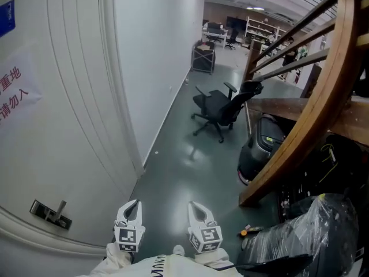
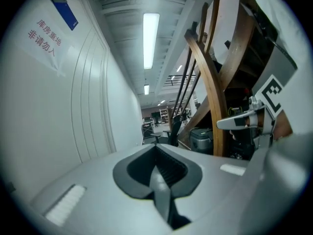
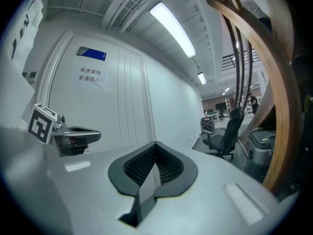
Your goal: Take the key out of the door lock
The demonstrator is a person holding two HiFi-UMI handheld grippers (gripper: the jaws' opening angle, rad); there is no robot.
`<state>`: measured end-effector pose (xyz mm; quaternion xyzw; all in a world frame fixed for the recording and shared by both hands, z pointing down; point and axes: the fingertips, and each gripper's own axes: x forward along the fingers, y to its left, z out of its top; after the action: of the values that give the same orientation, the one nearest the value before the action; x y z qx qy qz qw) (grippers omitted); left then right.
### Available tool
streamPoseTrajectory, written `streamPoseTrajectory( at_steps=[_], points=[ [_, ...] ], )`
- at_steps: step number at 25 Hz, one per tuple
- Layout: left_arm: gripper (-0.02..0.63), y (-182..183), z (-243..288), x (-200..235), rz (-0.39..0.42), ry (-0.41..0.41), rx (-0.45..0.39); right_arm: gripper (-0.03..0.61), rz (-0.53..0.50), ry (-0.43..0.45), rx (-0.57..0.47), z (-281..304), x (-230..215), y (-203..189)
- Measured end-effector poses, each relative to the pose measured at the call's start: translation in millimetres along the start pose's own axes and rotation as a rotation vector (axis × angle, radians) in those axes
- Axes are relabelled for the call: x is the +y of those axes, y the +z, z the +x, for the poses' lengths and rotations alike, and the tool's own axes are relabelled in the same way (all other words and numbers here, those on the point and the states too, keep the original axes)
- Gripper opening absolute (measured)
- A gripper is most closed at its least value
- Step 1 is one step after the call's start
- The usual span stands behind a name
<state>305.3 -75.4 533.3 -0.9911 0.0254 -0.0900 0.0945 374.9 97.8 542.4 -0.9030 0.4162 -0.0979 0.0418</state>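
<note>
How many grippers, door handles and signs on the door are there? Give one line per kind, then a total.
Grippers: 2, left gripper and right gripper
Door handle: 1
Signs on the door: 2, blue sign and paper notice
Total: 5

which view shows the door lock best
The head view: the metal door lock sits in plain sight at lower left on the white door. Both gripper views show only the door's face and its sign, not the lock.
</note>
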Motion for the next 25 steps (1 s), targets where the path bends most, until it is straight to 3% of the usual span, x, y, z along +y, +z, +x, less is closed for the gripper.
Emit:
streamPoseTrajectory(
  at_steps=[4, 9, 19, 25],
  points=[
    [0.0, -8.2, 2.1, 20.4, -0.017, 0.115, 0.031, -0.008, -0.021, 0.122, 0.026, 41.0, 4.5, 0.1],
    [0.0, -29.7, -34.2, 66.8, -0.055, 0.317, 0.09, -0.008, -0.049, 0.329, 0.066, 90.7, 54.8, -8.6],
    [0.0, -66.6, -195.9, 139.0, -0.154, 0.802, 0.17, -0.008, -0.141, 0.817, 0.119, 121.7, 238.6, -19.8],
    [0.0, -88.2, -297.8, 154.3, -0.212, 1.019, 0.187, -0.008, -0.181, 1.014, 0.147, 93.8, 337.5, -36.8]
  ],
)
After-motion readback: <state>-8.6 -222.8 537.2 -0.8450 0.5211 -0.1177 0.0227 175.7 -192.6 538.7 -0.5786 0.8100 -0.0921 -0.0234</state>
